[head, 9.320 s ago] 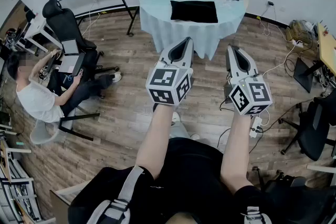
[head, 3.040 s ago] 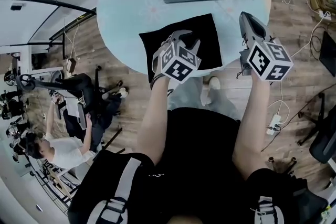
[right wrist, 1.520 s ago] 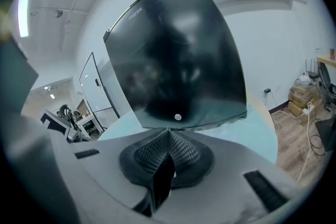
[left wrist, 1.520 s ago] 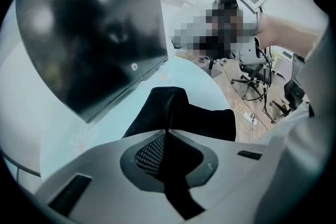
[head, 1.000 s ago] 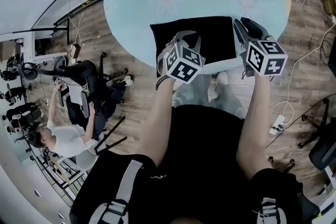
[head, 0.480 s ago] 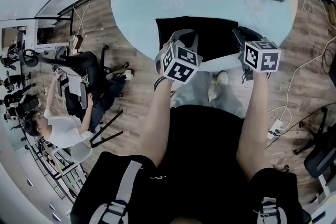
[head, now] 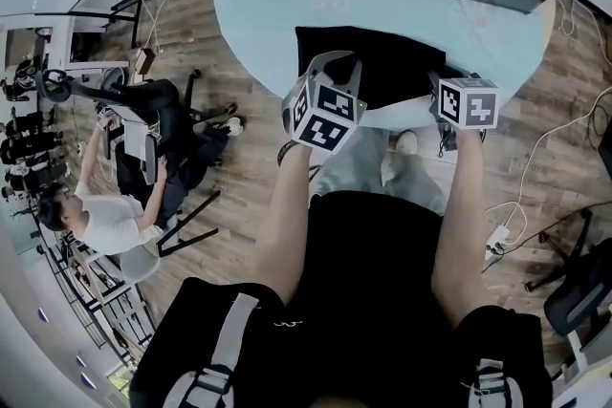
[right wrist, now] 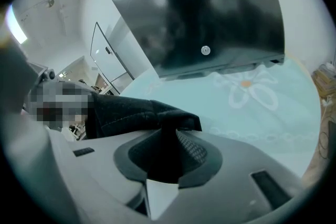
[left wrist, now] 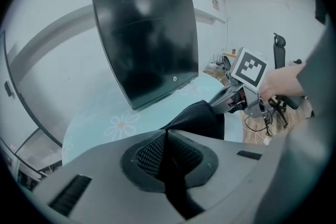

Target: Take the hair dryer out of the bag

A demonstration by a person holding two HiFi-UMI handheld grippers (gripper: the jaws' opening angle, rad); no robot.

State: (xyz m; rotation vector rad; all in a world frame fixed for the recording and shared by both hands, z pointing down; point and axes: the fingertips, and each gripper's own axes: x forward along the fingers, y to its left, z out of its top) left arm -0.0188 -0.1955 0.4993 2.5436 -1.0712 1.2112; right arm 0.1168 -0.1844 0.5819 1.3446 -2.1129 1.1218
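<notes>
Illegible brand lettering atop the black monitor (left wrist: 147, 44)

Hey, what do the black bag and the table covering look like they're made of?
The bag looks like soft matte black fabric: it folds and shows a stitched seam. The table covering seems smooth pale blue cloth with a daisy pattern, printed or embroidered I cannot tell.
</notes>
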